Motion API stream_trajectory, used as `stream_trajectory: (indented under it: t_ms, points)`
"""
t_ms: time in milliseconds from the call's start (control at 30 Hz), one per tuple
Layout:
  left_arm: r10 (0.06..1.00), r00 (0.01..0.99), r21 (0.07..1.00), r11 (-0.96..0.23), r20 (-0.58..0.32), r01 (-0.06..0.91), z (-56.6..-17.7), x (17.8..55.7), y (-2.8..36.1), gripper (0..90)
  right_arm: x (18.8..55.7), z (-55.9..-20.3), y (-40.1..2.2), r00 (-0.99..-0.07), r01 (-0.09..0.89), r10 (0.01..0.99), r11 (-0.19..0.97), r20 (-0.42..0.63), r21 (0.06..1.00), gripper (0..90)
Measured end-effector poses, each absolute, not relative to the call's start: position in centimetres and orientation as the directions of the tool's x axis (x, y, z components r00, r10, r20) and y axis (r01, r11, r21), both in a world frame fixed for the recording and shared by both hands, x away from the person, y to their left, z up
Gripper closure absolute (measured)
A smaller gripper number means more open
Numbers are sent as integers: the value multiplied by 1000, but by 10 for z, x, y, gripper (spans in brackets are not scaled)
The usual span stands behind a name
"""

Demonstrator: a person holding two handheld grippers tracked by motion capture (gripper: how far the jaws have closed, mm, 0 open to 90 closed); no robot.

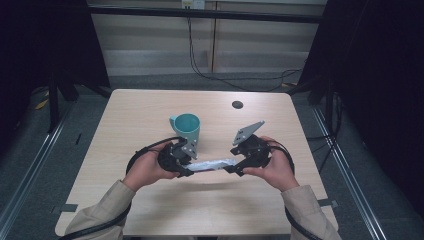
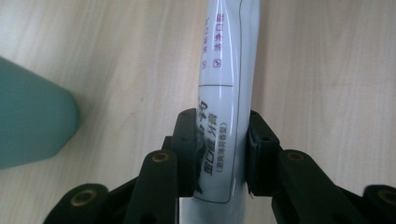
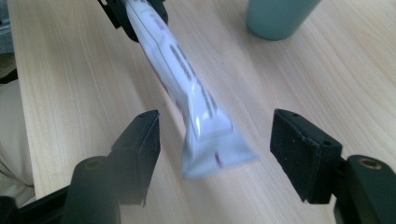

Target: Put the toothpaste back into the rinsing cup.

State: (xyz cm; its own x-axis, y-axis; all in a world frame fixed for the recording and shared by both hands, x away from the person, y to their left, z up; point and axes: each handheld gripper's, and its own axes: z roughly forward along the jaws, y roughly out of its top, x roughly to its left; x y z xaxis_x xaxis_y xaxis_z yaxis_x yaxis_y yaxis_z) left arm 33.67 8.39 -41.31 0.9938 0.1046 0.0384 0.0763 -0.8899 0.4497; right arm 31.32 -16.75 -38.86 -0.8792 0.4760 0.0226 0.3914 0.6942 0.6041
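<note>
White and glossy, a long flat sachet [image 1: 215,164] printed with dark and magenta characters is held above the worktop [image 1: 130,115], a little nearer the front edge than the back and roughly midway between the left and right edges. Its long axis runs almost parallel to the front edge, from the left gripper [image 1: 184,169] to the right gripper [image 1: 236,168]. In the left gripper view the sachet [image 2: 226,93] is clamped between the two black jaws near one end, the pads pressed against both of its sides, and it points straight away from the camera. In the right gripper view the crimped end of the sachet [image 3: 205,135] hangs in the gap between the right gripper's [image 3: 215,140] jaws, which stand wide apart with neither pad touching it; the far end is seen gripped by the left gripper [image 3: 135,14].

A teal mug [image 1: 187,127] stands upright on the worktop just behind the left gripper, near the centre, handle toward the left edge. It is seen at the left side of the left gripper view [image 2: 32,121] and at the top of the right gripper view [image 3: 278,16], apart from the sachet. A small dark round hole [image 1: 237,104] sits toward the back edge. Beige sleeves [image 1: 105,210] enter over the front edge.
</note>
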Motion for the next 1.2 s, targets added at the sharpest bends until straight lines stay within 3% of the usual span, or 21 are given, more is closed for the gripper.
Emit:
stream_trajectory:
  t_ms: [167,433,700,933,1200]
  points:
    - [124,992,457,-884,31,96,-413,340,89,701,311,-394,-178,-874,404,484,689,33,601,302]
    - [99,994,426,-902,38,73,-416,338,85,700,309,-406,-173,-888,384,459,719,19,580,393]
    - [73,997,418,-907,26,55,-418,335,77,699,312,-403,-164,-903,339,429,744,-22,576,414]
    - [55,998,425,-904,30,37,-415,333,71,699,312,-413,-155,-921,313,389,791,-37,526,545]
    - [48,999,431,-902,24,33,-419,337,72,684,305,-412,-149,-924,286,374,814,-79,506,625]
